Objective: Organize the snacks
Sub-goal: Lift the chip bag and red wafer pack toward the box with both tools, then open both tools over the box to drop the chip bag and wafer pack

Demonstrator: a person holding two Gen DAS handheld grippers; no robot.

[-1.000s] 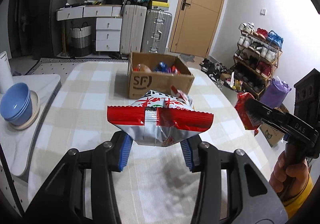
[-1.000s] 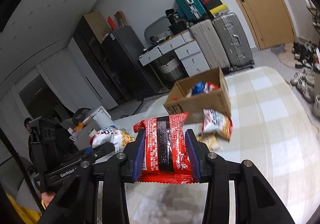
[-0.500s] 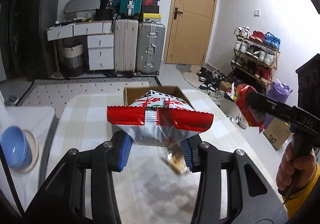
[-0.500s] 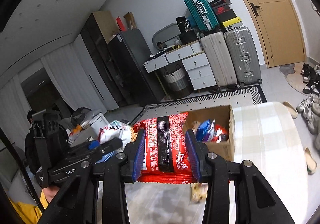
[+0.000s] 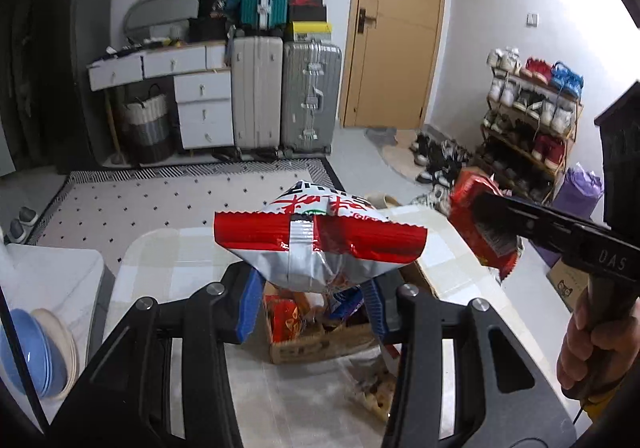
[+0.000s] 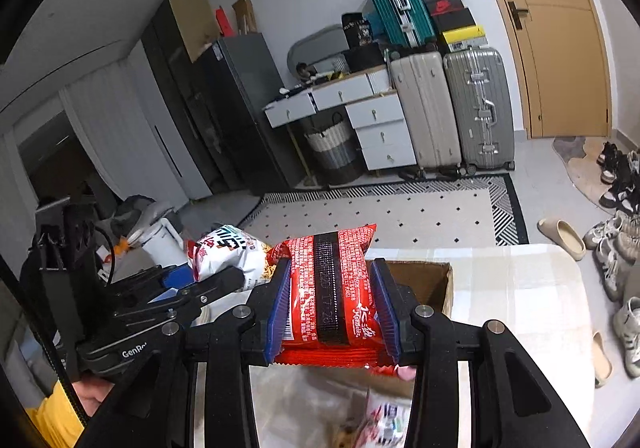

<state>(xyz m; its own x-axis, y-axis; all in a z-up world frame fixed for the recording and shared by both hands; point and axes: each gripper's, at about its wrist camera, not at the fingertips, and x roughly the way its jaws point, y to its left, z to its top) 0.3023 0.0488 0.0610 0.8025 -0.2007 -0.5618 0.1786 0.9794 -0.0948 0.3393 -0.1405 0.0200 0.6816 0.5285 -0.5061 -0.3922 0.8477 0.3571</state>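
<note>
My left gripper [image 5: 310,300] is shut on a silver and red snack bag [image 5: 320,248] and holds it above the open cardboard box [image 5: 320,344], which holds several snacks. My right gripper [image 6: 334,312] is shut on a red noodle packet [image 6: 332,288], held over the near side of the same box [image 6: 424,280]. The right gripper with its packet shows at the right of the left wrist view [image 5: 492,224]. The left gripper with its bag shows at the left of the right wrist view [image 6: 224,252].
The box stands on a checked table [image 5: 192,260]. Loose snack packets [image 5: 372,392] lie on the table in front of the box. Blue bowls [image 5: 28,356] sit on a side surface at left. Suitcases, drawers and a shoe rack stand beyond the table.
Both grippers have moved forward and up with their packets, from short of the box to over it. The box has slid from ahead to under the fingers.
</note>
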